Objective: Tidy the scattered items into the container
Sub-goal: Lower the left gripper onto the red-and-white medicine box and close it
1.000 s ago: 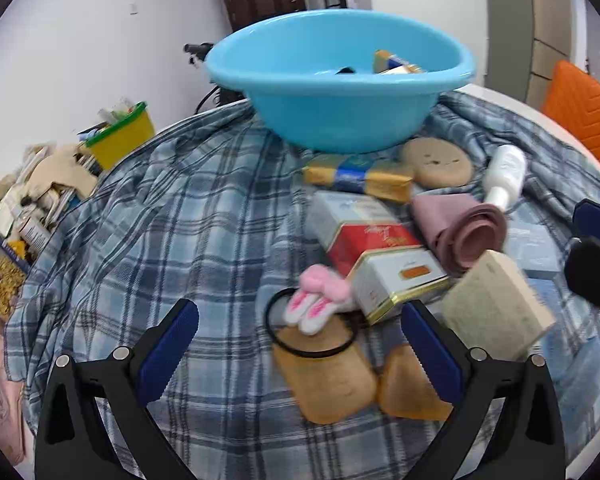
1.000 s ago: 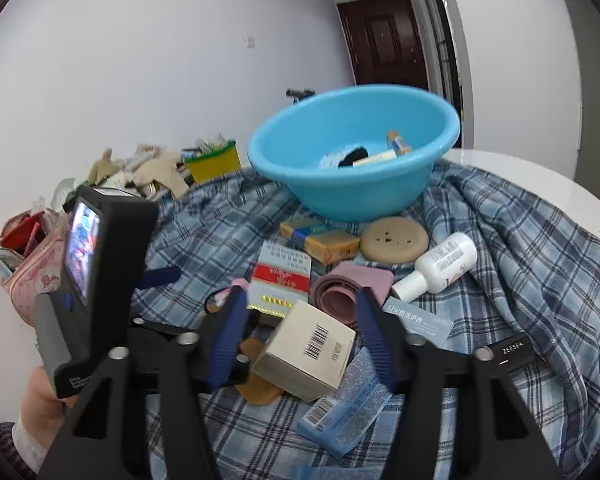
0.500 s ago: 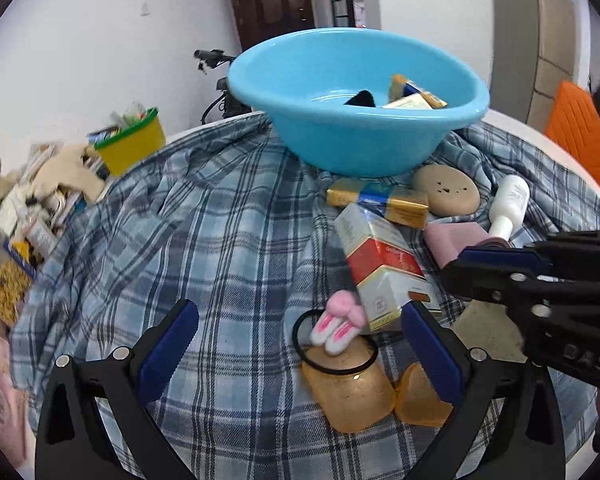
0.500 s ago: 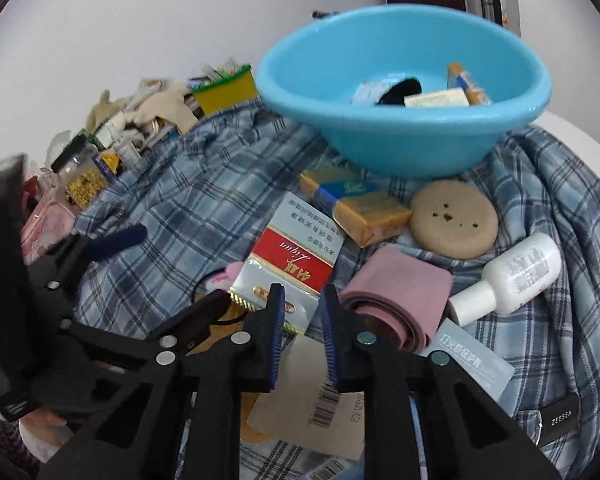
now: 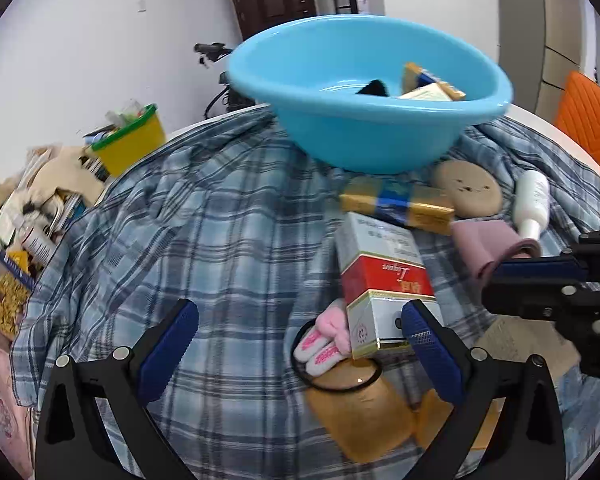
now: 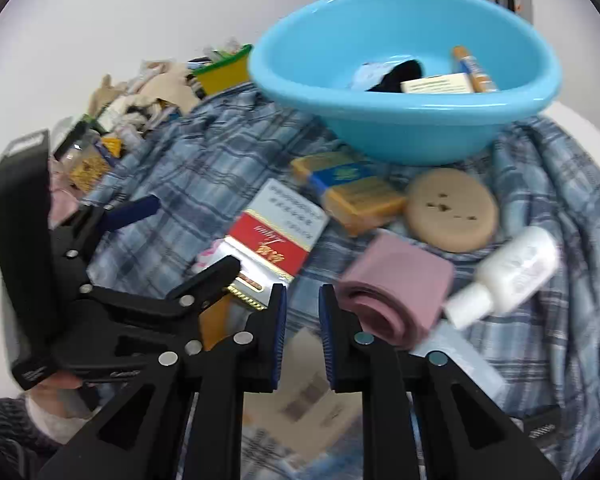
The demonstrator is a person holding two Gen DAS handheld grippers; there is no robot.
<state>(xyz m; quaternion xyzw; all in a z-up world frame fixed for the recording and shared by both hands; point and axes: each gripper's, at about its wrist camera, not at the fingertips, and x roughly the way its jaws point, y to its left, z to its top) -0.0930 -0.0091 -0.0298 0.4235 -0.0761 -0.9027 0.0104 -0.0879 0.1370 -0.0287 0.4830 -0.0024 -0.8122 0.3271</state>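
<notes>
Hovering low over the checked cloth [image 6: 204, 168], the right gripper [image 6: 302, 332] has its blue-padded jaws drawn nearly together with only a thin gap between them, and nothing is caught there; the beige box [image 6: 300, 396] lies flat beneath and just behind the fingertips, blurred, so contact cannot be told. The left gripper [image 5: 300, 344] stands wide apart, its right finger close against the near end of the red and white carton [image 5: 384, 280], which rests tilted on the amber lumps [image 5: 356, 412] with the black hair tie [image 5: 336, 360] and its pink bunny charm [image 5: 324, 344] beside it. The blue basin [image 6: 404, 68] sits at the far side of the cloth and already holds a dark item, a pale box and a gold and blue stick. Between the grippers and the basin lie the gold and blue bar [image 6: 348, 188], the round tan puff [image 6: 452, 208], the rolled pink strip [image 6: 396, 284] just right of the right gripper's fingers, and the white bottle [image 6: 512, 272]. A yellow bin [image 5: 128, 144] stands off the table to the left.
</notes>
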